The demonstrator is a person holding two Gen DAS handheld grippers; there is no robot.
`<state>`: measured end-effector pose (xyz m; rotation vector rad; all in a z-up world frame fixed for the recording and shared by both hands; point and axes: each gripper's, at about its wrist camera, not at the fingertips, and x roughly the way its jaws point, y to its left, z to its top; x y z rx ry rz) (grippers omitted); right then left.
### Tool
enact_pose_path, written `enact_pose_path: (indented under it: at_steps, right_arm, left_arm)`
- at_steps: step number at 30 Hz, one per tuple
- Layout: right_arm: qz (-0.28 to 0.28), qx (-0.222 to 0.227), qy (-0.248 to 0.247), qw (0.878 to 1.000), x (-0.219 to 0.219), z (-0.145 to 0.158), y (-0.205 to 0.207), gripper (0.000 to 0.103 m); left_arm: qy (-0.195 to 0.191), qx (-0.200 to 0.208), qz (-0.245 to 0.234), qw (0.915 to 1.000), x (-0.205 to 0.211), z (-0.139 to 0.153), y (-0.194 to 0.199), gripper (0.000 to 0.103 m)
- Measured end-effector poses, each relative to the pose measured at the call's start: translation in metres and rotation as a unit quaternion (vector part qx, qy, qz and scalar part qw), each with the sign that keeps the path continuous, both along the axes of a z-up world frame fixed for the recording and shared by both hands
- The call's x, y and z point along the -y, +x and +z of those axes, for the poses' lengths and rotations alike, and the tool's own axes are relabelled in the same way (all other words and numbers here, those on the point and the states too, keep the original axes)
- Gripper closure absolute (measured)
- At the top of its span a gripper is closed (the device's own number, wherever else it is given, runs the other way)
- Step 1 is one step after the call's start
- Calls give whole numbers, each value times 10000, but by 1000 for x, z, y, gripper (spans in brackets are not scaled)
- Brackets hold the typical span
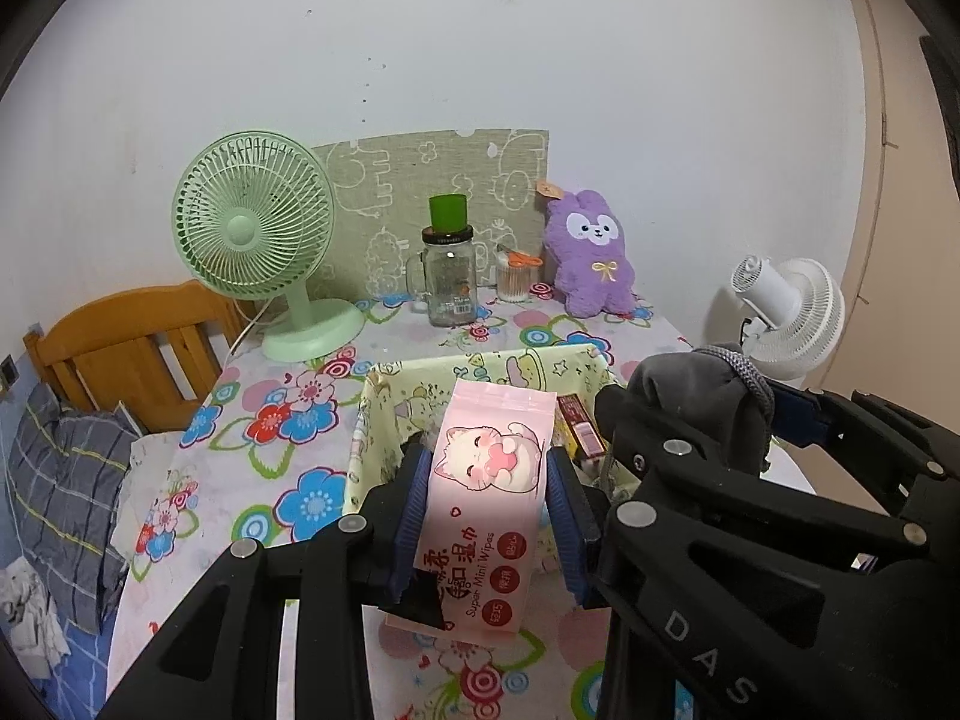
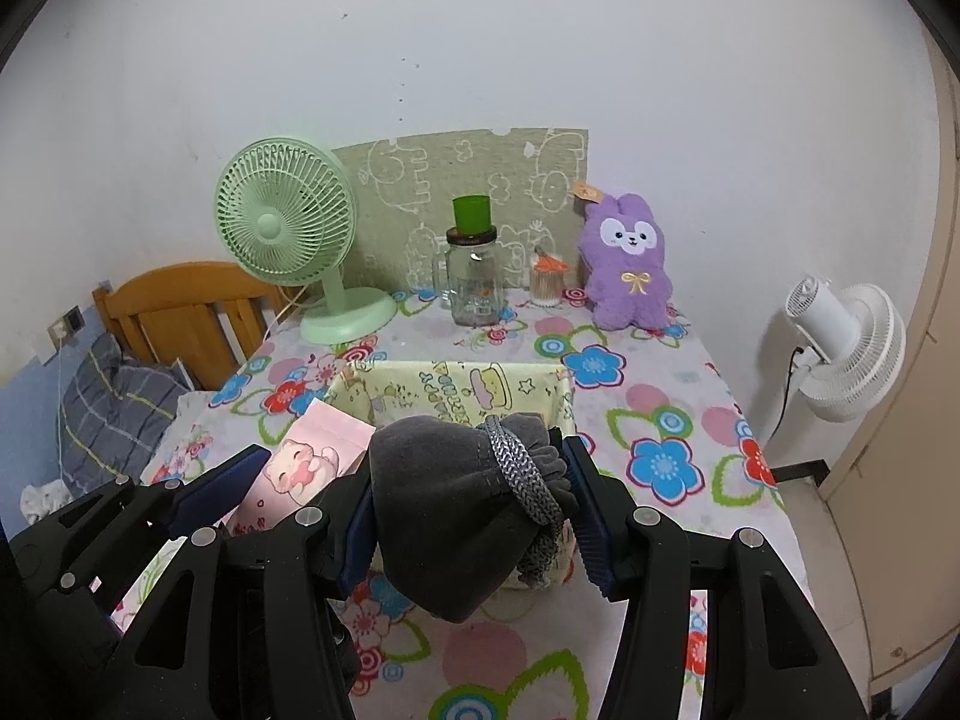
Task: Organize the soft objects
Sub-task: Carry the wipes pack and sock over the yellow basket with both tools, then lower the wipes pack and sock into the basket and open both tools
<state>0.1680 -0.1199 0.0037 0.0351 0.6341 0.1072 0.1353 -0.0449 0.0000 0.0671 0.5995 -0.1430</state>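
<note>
Left gripper (image 1: 489, 495) clamps wipes pack (image 1: 489, 480); right gripper (image 2: 474, 510) clamps grey pouch (image 2: 444, 504) (drawstring-tied).

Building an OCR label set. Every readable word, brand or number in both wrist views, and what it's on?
"Super Mini Wipes": pink wipes pack clamped in the left gripper.
Chinese characters and red round badges on the same pack: too small to read reliably.
"DAS": black body of the right gripper.
"HAPPY BIRTHDAY", partly legible: inner wall of the yellow fabric basket.
Glass jar label: blurred.

The left claw (image 1: 489, 504) grips a pink wipes pack (image 1: 480, 516) above the fabric basket (image 1: 384, 414).
</note>
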Motion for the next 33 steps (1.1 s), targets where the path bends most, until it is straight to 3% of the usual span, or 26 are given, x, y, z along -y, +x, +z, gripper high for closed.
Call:
enact_pose_path:
  at_steps: [14,29,30,33]
  right_arm:
    - [-69,-147,76,9998,4,-15,59,45]
    - [42,-473,89,9988,-8,-49,106,45]
    - [53,-484,92,9988,-9,-51,108,45]
    - [86,-532,115,9985,-11,-56,112,45]
  left_arm:
    - [-29,-104,5,9999,1,-13,58,64]
    - [-157,-498,145,9985,-13,-44,101,59]
    - [-154,-515,149,9984,-14,-45,101,58]
    - [-140,-563,186,9981,-16,-49,103,40]
